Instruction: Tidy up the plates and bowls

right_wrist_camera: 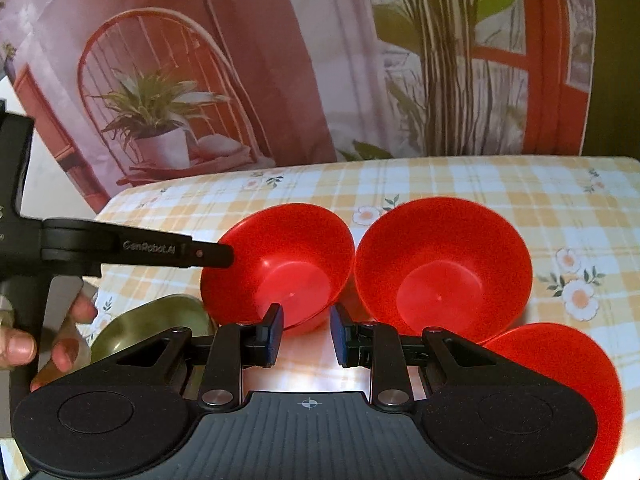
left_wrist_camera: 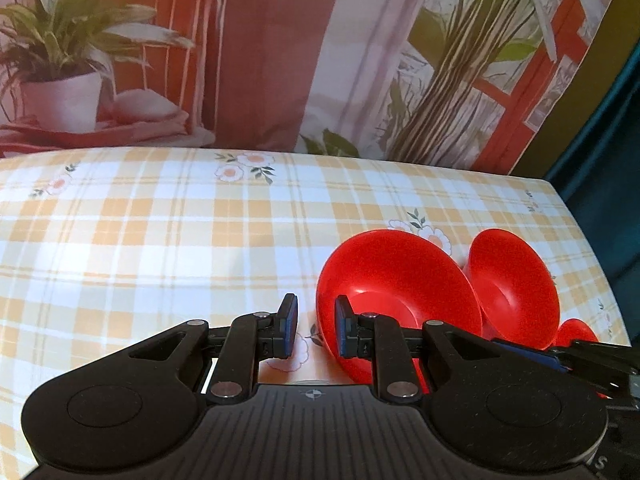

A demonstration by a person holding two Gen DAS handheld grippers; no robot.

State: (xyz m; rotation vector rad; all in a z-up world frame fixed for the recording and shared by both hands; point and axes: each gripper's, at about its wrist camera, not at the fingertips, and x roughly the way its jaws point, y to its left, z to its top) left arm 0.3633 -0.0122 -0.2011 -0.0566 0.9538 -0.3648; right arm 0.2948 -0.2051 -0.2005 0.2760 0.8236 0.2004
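Observation:
Three red plastic bowls sit on the checked tablecloth. In the right wrist view the left bowl (right_wrist_camera: 280,264) and the middle bowl (right_wrist_camera: 444,268) stand side by side; a third bowl (right_wrist_camera: 560,364) lies at the right behind my gripper body. My right gripper (right_wrist_camera: 306,334) is open and empty, just in front of the gap between the two bowls. My left gripper (left_wrist_camera: 316,326) is open, its right finger inside the rim of the left bowl (left_wrist_camera: 396,280), its left finger outside. The middle bowl (left_wrist_camera: 516,284) is beyond. The left gripper's finger (right_wrist_camera: 200,254) touches that bowl's rim.
A brass-coloured metal bowl (right_wrist_camera: 160,320) sits at the left near the hand holding the left gripper. The table's (left_wrist_camera: 160,240) far edge meets a printed backdrop of plants and a chair. Its right edge drops off by a dark curtain (left_wrist_camera: 608,160).

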